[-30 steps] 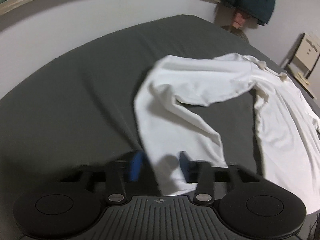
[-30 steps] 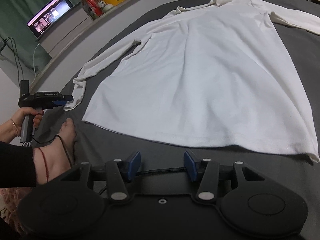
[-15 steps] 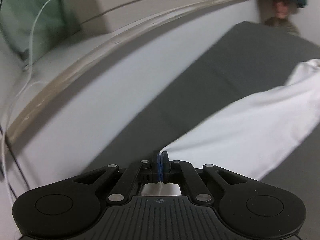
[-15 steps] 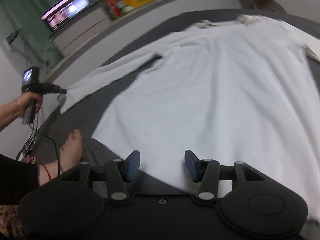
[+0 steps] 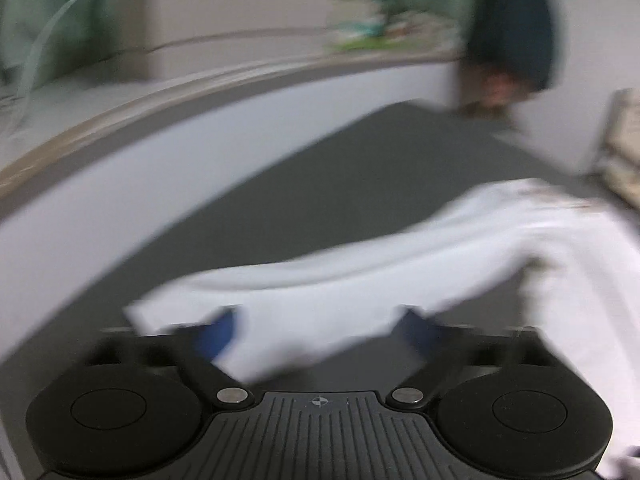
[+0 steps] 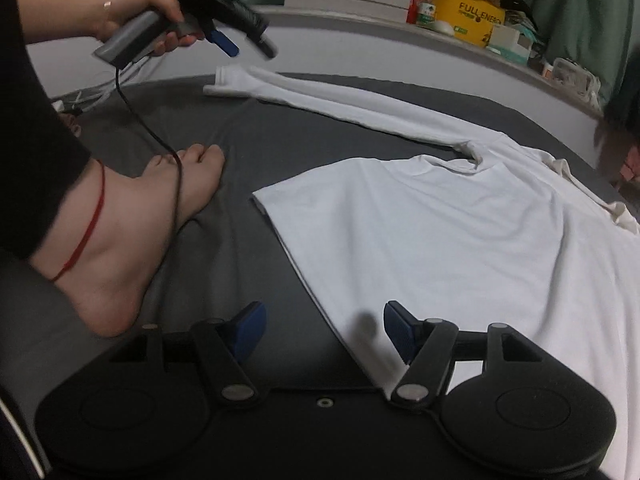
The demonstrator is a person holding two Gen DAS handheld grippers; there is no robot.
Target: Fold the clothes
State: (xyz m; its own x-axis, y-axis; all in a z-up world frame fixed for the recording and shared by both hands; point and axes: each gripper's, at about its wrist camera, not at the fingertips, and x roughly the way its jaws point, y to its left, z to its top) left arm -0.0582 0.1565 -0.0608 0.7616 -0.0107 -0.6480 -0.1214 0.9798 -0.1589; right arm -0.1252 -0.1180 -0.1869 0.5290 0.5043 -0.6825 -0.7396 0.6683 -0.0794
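Bare foot [image 6: 160,216], red thread at ankle, rests on dark grey bed sheet [image 6: 248,148], matte, lightly creased. Above it, left hand-held gripper [image 6: 248,46], blue pads, jaws opening wide, nothing pinched; half second ago it clamped sleeve cuff. White long-sleeved shirt [image 6: 460,232], soft smooth knit, lies flat on bed; sleeve [image 6: 320,98] now straightened in long band, cuff below left gripper. Right hand-held gripper [image 6: 322,330], jaws opening, straddles shirt's hem edge, pads not pressing; earlier it hovered off shirt.

Plain white shirt [image 6: 460,240], dark grey bedsheet [image 6: 280,128], yellow box [image 6: 468,20], red anklet [image 6: 90,228]
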